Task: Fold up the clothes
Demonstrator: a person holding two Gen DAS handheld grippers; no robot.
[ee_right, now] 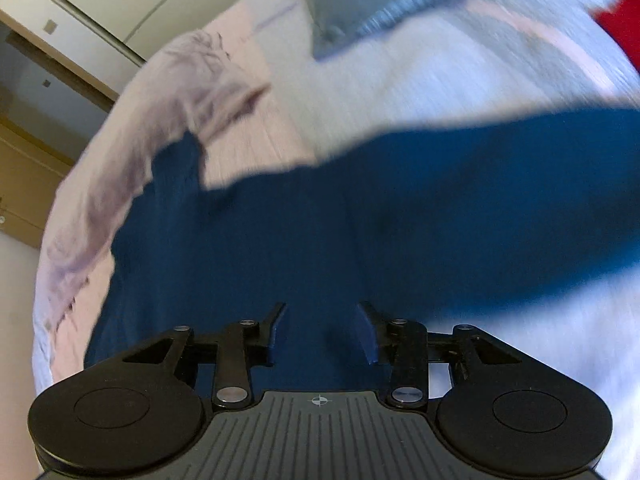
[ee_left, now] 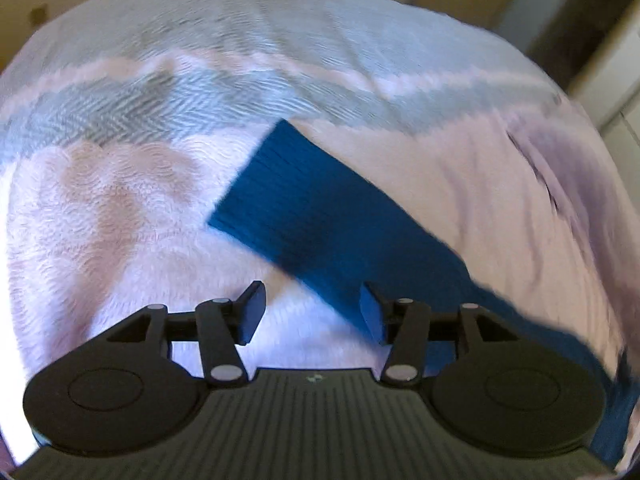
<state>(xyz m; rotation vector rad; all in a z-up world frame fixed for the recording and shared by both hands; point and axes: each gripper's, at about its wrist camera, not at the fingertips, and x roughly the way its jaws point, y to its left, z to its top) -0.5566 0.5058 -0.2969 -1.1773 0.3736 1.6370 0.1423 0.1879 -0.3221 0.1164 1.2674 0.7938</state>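
The left gripper (ee_left: 312,312) has its jaws spread wide, with nothing held between them. Pale pink bedding shows through the gap, and its right finger (ee_left: 370,314) sits over the edge of a dark blue ribbed garment (ee_left: 304,216); whether it touches the cloth cannot be told. In this view a sleeve-like strip of the garment runs diagonally from the middle of the bed blanket (ee_left: 120,208) down toward the lower right, lying flat on the pink and grey-blue patterned cover.

The right gripper (ee_right: 322,332) is also wide open and grips nothing. Both of its fingers (ee_right: 276,330) are over the broad body of the dark blue garment (ee_right: 280,240), which spreads across the bed below and ahead of them, with a long part reaching to the right. A crumpled lilac cloth (ee_right: 200,84) lies beyond the garment's upper left edge. A red item (ee_right: 624,16) shows at the top right corner, blurred.
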